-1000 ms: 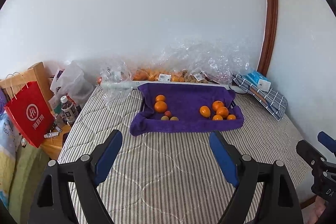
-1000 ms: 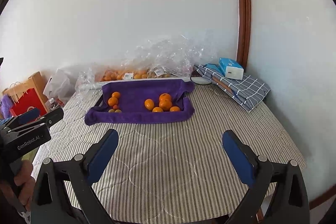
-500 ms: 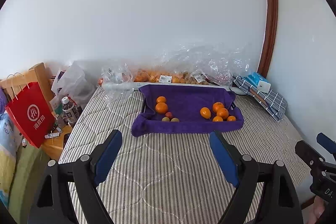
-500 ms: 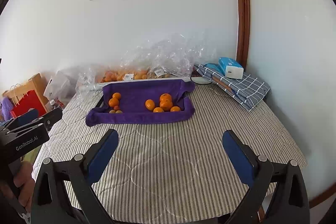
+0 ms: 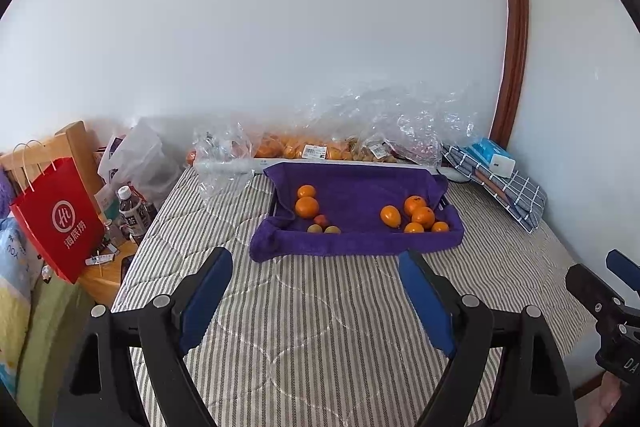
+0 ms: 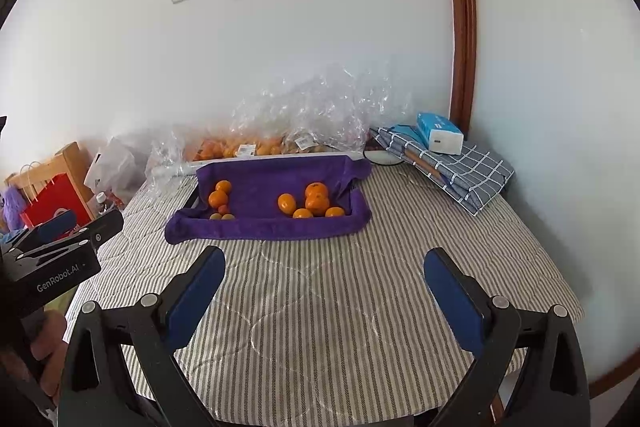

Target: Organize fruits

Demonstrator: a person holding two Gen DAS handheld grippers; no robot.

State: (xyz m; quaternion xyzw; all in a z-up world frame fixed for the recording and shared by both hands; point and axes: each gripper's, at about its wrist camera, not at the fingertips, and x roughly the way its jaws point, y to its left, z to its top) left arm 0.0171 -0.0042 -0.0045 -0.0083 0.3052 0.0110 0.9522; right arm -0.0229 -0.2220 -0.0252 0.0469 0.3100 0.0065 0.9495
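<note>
While both grippers hang over the near part of the bed, this is what shows:

Open room: a wide bare strip of the striped bed cover [image 5: 320,327] lies between the grippers and the purple towel [image 5: 360,195].
Edges: the bed meets the white wall at the back and on the right; its left edge drops to a red bag [image 5: 56,219] and bottles.
Left gripper [image 5: 316,291]: its blue pads are wide apart, nothing between them.
Right gripper [image 6: 324,291]: also wide apart and holding nothing.
Fruits: five orange ones [image 5: 416,215] sit close together on the right of the towel; two oranges and three small fruits [image 5: 312,213] sit on the left, well apart from them.
Behind: clear bags [image 5: 384,131] with more fruit by the wall.
Right corner: a folded checked cloth [image 6: 460,167] with a blue box on top.
</note>
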